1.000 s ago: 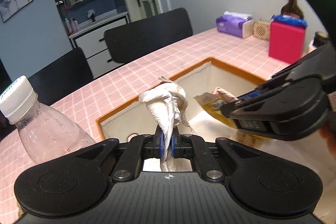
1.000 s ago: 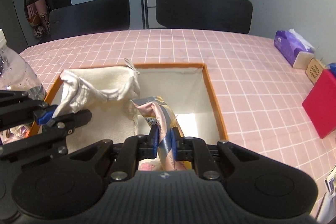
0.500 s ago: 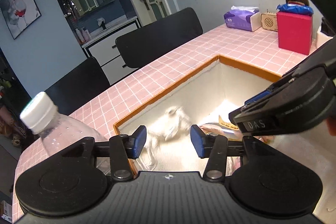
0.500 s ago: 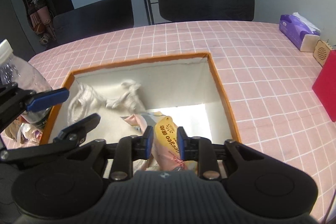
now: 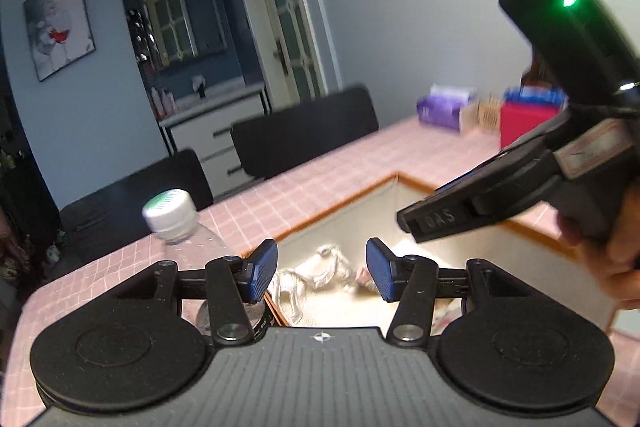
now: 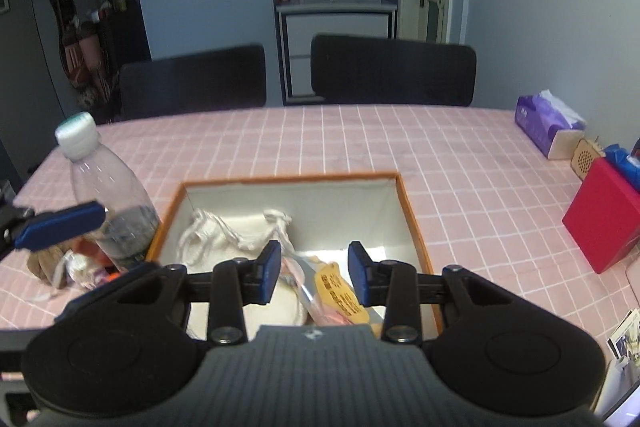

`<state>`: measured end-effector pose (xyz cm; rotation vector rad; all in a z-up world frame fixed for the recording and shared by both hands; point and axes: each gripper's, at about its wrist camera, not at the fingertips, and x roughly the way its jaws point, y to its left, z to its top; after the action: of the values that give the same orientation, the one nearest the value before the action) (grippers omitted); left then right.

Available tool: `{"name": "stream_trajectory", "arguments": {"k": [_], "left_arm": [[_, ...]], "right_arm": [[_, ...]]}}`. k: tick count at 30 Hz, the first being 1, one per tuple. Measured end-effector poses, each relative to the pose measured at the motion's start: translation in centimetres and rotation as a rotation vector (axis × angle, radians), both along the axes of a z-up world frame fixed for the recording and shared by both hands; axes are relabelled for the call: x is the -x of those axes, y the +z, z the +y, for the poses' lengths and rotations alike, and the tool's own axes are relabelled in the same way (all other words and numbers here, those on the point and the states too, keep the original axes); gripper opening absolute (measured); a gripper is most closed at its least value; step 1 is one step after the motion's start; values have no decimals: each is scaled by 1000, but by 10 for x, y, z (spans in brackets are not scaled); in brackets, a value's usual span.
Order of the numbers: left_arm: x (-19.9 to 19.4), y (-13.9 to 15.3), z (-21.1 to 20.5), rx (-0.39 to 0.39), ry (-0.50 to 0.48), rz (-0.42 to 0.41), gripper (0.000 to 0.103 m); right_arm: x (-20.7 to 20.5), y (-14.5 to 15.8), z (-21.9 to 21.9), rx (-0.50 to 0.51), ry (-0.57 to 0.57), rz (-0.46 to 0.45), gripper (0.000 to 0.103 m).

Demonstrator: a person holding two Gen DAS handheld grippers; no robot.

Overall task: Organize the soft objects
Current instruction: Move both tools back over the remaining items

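Left gripper (image 5: 322, 269): matte black body, ribbed grey centre panel with small cross mark, two round black discs at sides, silver screws on linkage arms, blue ridged pads on jaws. Right gripper (image 6: 313, 271): same build; seen from left wrist view, lettering on finger, green light on housing, pale label on side.

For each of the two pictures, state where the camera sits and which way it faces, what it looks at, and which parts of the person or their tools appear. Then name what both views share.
Left wrist: on the left tool, facing forward and down into the orange-rimmed box; the right tool and a hand show.
Right wrist: on the right tool, facing down over the box; one pad of the left tool shows.
Shared: box, white cloth, bottle, pink table.
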<state>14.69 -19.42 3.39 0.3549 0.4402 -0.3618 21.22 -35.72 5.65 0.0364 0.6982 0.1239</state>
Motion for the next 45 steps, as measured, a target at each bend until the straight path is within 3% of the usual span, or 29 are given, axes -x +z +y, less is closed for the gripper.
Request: {"name": "stream_trajectory", "arguments": {"k": [5,7,11,17,23,29,37,45], "left_arm": [[34,9,29,124,-24,-82,61],[45,10,45,164,-25,-106,61],[62,6,80,223,0,-110,61],[82,-13,132,256,86,-85,60],[93,-29,178,280,174,-55,59],[94,-41,204,245,188,-16,57],[65,-53,239,176,228,36,57],[13,-68,272,236,266,139,75]], "right_arm": [[27,26,18,-9,25,-103,38],[40,34,28,-15,60,-147,50],[66,46,51,-12,128,-195,54],[101,45,84,10,208,-227,57],[120,22,118,-6,313,-242,57],[111,-9,157,80,445,-200,56],[78,-36,210,176,554,-134,54],[33,-64,252,388,572,-184,54]]}}
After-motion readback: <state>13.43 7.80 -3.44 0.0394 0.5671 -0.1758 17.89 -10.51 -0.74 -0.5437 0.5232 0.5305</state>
